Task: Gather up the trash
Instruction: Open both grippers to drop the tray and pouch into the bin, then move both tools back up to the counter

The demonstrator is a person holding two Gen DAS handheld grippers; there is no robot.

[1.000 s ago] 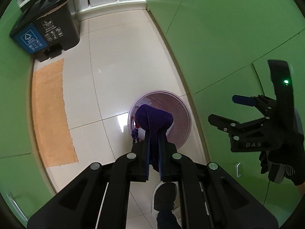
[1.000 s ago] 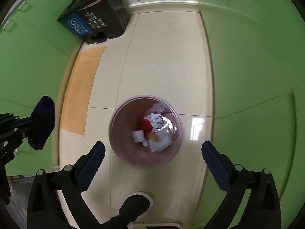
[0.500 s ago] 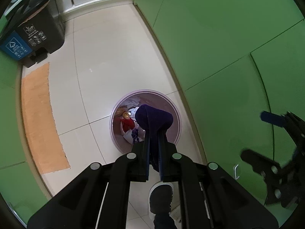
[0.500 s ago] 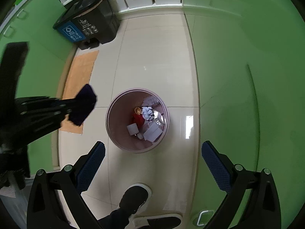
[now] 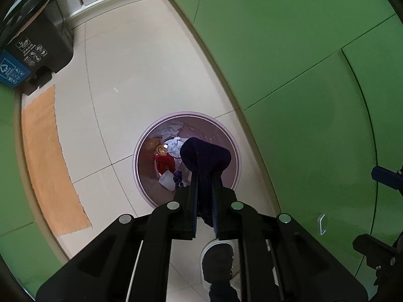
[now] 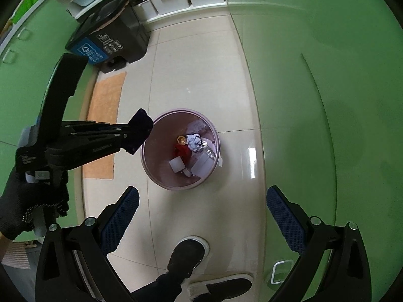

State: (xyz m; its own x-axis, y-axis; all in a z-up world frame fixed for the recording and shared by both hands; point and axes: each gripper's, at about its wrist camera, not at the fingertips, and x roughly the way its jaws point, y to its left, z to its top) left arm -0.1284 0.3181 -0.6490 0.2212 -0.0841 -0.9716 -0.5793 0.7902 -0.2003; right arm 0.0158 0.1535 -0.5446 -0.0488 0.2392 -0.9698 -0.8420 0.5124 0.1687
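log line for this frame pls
left claw: shut on purple cloth | above pink bin | right claw: open, empty | drop: pending

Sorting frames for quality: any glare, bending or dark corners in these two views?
Right wrist view: a bright glare streak on the glossy floor tile right of the pink trash bin. Left wrist view: fisheye bends the green cabinet fronts into arcs, and the dark purple cloth shows little detail. Both views: black vignette in the corners.
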